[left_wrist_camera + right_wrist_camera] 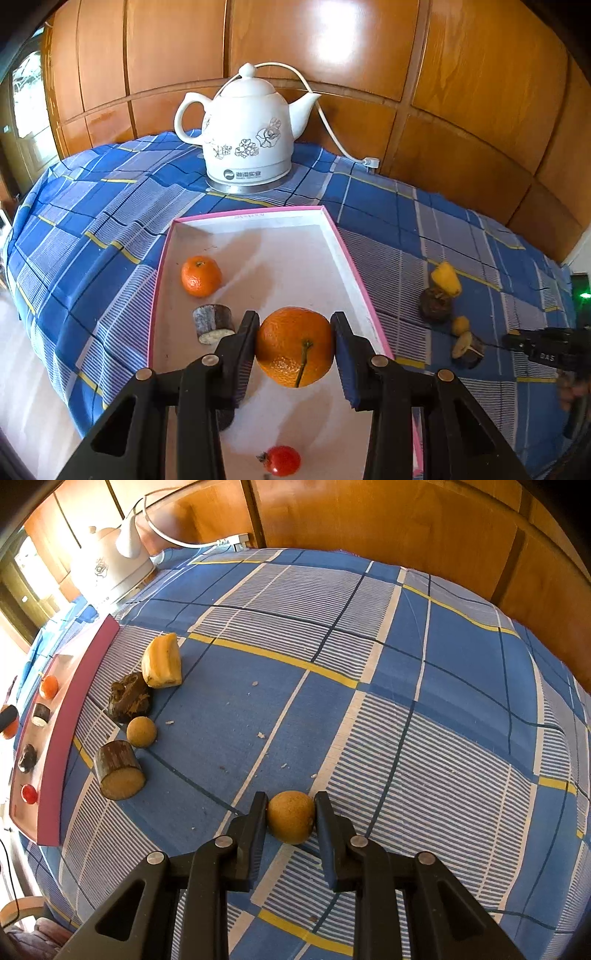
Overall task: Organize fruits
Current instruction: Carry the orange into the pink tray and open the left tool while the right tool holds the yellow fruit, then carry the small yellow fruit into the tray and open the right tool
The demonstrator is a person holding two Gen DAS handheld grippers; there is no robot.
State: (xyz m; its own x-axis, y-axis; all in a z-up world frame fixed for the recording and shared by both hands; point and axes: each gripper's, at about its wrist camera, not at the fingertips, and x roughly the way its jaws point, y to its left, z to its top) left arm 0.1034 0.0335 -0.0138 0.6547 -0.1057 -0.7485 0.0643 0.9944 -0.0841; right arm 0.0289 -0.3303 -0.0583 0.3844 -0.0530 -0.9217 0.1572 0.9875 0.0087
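Note:
My left gripper (pixel 295 341) is shut on a large orange (pixel 294 347) with a stem, held over the pink-rimmed white tray (pixel 255 216). In the tray lie a small tangerine (pixel 200 276), a dark cut cane piece (pixel 213 323) and a small red fruit (pixel 282 460). My right gripper (pixel 291 818) is shut on a small round tan fruit (pixel 290 816) resting on the blue checked cloth (pixel 406 701). Left of it on the cloth lie a second tan ball (pixel 141 731), a cut cane piece (pixel 119 770), a dark lump (pixel 129 698) and a yellow piece (pixel 162 661).
A white ceramic kettle (pixel 243 129) with a cord (pixel 328 125) stands behind the tray near the wooden wall panels (pixel 461 92). The table edge drops off at the left. Crumbs dot the cloth.

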